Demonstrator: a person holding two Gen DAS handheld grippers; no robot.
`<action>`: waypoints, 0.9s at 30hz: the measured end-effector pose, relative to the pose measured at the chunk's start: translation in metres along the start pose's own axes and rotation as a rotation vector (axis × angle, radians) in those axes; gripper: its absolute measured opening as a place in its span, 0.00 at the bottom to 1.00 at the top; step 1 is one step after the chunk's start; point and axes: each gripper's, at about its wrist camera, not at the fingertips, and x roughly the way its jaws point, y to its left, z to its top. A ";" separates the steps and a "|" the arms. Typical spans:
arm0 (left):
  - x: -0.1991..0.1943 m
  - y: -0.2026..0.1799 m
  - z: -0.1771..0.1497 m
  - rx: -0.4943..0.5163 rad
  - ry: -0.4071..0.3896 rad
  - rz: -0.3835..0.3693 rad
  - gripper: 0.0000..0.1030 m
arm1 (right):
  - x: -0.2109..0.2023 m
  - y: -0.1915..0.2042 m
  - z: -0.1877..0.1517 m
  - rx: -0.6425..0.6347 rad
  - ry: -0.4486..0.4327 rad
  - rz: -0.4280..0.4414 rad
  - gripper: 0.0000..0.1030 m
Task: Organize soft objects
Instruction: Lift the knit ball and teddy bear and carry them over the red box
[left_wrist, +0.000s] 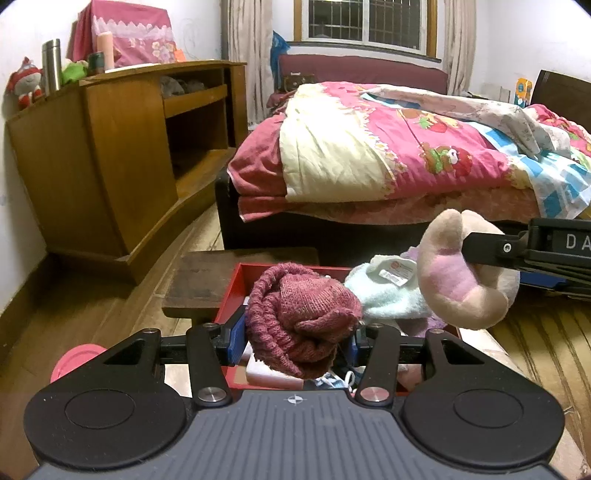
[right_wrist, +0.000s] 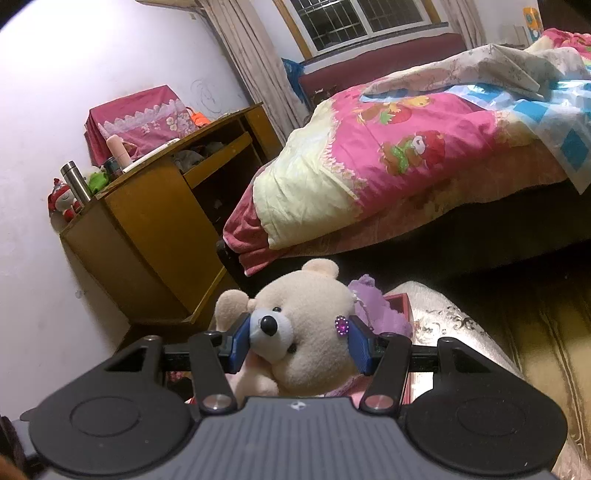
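Note:
My left gripper is shut on a dark red knitted garment and holds it above a red box. The box holds a pale blue fluffy cloth and a purple soft item. My right gripper is shut on the head of a cream teddy bear with a purple gem by its ear. In the left wrist view the bear hangs from the right gripper's fingers just right of the box.
A small dark wooden stool stands left of the box. A wooden cabinet lines the left wall. A bed with pink bedding is behind. A pink round object lies on the floor at left. A patterned cushion is at right.

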 end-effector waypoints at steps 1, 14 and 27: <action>0.002 0.000 0.001 0.000 0.000 0.003 0.49 | 0.002 0.000 0.001 -0.001 0.001 -0.001 0.30; 0.037 0.011 0.010 -0.009 0.023 0.048 0.49 | 0.031 -0.005 0.007 -0.018 0.021 -0.038 0.30; 0.068 0.026 0.015 -0.032 0.053 0.085 0.49 | 0.055 -0.006 0.009 -0.028 0.039 -0.040 0.31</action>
